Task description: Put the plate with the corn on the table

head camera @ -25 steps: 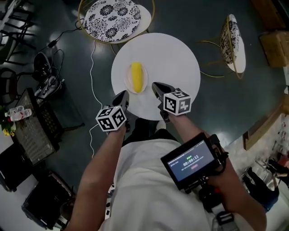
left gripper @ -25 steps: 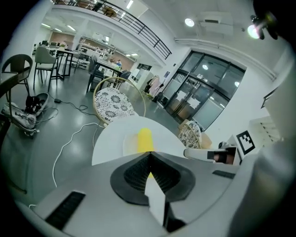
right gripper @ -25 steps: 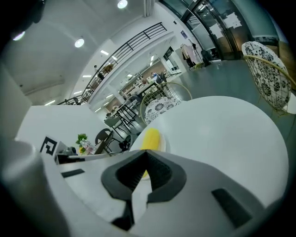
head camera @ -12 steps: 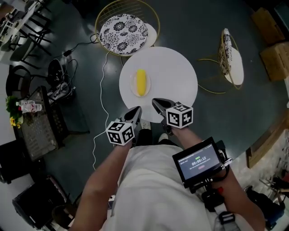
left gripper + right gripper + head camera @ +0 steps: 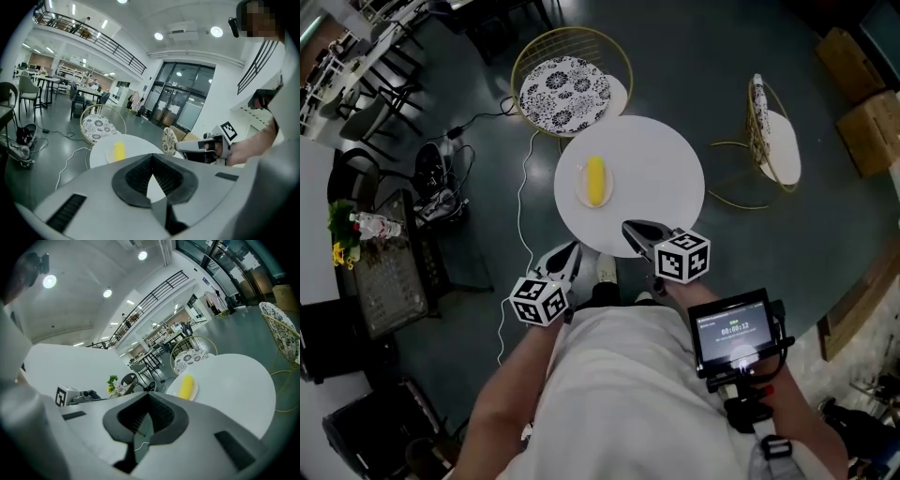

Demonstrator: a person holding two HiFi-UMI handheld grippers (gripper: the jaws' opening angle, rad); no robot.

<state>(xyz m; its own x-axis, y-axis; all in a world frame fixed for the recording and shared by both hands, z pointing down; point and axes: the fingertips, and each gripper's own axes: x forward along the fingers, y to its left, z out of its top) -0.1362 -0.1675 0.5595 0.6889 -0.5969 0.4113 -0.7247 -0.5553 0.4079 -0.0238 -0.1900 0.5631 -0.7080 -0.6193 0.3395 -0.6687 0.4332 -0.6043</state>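
The plate [image 5: 582, 190] with the corn [image 5: 595, 180] sits on the round white worktop [image 5: 661, 178], left of its centre and closer to the left edge than to the right. The yellow cob lies along the plate, pointing from near to far. Right of the plate the worktop surface is bare out to its rim.

The right hand-held gripper [image 5: 637, 231] hangs over the near edge of the worktop, its tip just inside the rim and well apart from the plate. In the right gripper view its jaws are together with nothing between them [image 5: 149, 397]. The left hand-held gripper [image 5: 565, 259] is off the worktop, over the dark floor just beyond the near-left rim. Its jaws too are closed and empty [image 5: 150, 157].

A gold wire chair with a patterned cushion [image 5: 563, 88] stands touching or just beside the far-left edge of the worktop. A second wire chair [image 5: 773, 131] stands apart on the right, with open floor between it and the rim. A white cable [image 5: 525, 183] runs along the floor beside the left edge. Cardboard boxes [image 5: 867, 117] lie far right, well away.
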